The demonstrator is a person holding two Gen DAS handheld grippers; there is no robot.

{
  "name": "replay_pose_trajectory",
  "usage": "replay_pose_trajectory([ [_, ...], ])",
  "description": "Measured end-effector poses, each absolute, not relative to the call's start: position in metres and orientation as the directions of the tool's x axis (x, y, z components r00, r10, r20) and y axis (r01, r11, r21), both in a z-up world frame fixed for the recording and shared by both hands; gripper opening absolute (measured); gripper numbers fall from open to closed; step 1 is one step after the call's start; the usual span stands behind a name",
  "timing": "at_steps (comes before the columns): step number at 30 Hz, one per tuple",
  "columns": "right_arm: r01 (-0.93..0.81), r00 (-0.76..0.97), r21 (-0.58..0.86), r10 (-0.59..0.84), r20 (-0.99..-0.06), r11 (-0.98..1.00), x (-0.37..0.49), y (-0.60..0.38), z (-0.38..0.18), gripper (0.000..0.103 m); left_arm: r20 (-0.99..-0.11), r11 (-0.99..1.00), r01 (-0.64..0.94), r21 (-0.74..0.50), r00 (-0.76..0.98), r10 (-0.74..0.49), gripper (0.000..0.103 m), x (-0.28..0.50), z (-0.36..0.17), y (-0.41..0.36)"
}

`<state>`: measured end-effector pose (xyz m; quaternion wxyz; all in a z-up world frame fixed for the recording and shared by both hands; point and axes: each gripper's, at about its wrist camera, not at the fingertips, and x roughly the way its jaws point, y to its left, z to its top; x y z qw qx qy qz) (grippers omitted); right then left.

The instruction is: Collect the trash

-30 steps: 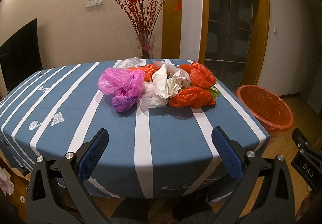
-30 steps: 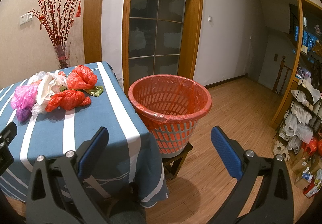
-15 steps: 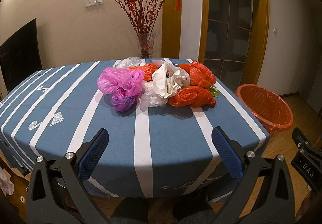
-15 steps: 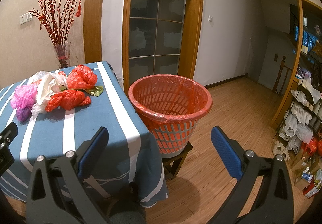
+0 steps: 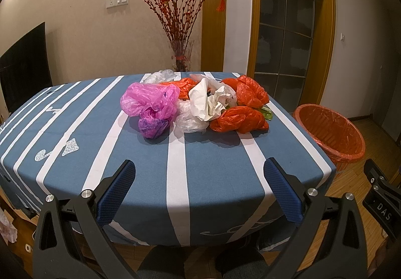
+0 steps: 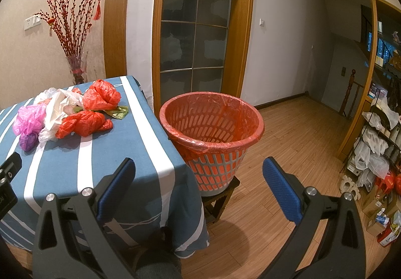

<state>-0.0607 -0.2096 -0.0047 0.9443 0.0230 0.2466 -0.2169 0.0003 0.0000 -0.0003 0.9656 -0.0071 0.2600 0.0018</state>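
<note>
A heap of crumpled plastic bags lies mid-table: a pink bag (image 5: 150,101), a small purple one (image 5: 153,127), white bags (image 5: 208,103), clear ones and orange bags (image 5: 240,119). The heap also shows in the right wrist view (image 6: 82,123). An orange-lined basket (image 6: 213,123) stands on a low stool right of the table; it shows in the left wrist view too (image 5: 330,133). My left gripper (image 5: 199,193) is open and empty over the table's near edge. My right gripper (image 6: 199,193) is open and empty, near the table's corner in front of the basket.
The table (image 5: 75,123) has a blue cloth with white stripes. A glass vase of red branches (image 5: 181,58) stands behind it by the wall. A glass door (image 6: 195,35) is behind the basket. Cluttered shelves (image 6: 376,148) stand at the far right on the wooden floor.
</note>
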Motion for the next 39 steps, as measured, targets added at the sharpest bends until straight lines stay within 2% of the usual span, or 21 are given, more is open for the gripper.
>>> replay_pose_trajectory([
  [10,0.388,0.798,-0.062,-0.369,-0.476,0.92,-0.053,-0.206,-0.005,0.099,-0.521,0.999,-0.039,-0.019,0.853,0.023,0.101,0.009,-0.008,0.011],
  [16,0.307,0.834,-0.043,-0.29,-0.47,0.951,-0.023,-0.192,-0.002,0.099,-0.565,0.993,-0.115,-0.038,0.822,0.074,0.101,0.031,-0.012,0.037],
  [23,0.146,0.856,0.017,-0.118,-0.504,0.989,0.037,-0.164,0.001,0.099,-0.605,0.982,-0.176,-0.07,0.79,0.098,0.101,0.071,-0.01,0.08],
  [29,0.052,0.844,0.083,0.0,-0.536,0.995,0.09,-0.142,0.0,0.099,-0.605,0.977,-0.204,-0.056,0.786,0.13,0.101,0.1,-0.005,0.104],
  [32,0.04,0.83,0.119,0.033,-0.556,0.992,0.116,-0.134,-0.003,0.098,-0.6,0.978,-0.202,-0.045,0.789,0.135,0.101,0.114,-0.004,0.11],
  [35,0.044,0.8,0.155,0.058,-0.597,0.987,0.139,-0.133,-0.012,0.091,-0.594,0.979,-0.199,-0.039,0.793,0.138,0.101,0.125,-0.006,0.113],
  [39,0.067,0.746,0.167,0.062,-0.663,0.984,0.166,-0.128,-0.031,0.088,-0.624,0.978,-0.203,-0.051,0.771,0.128,0.101,0.14,-0.011,0.116],
])
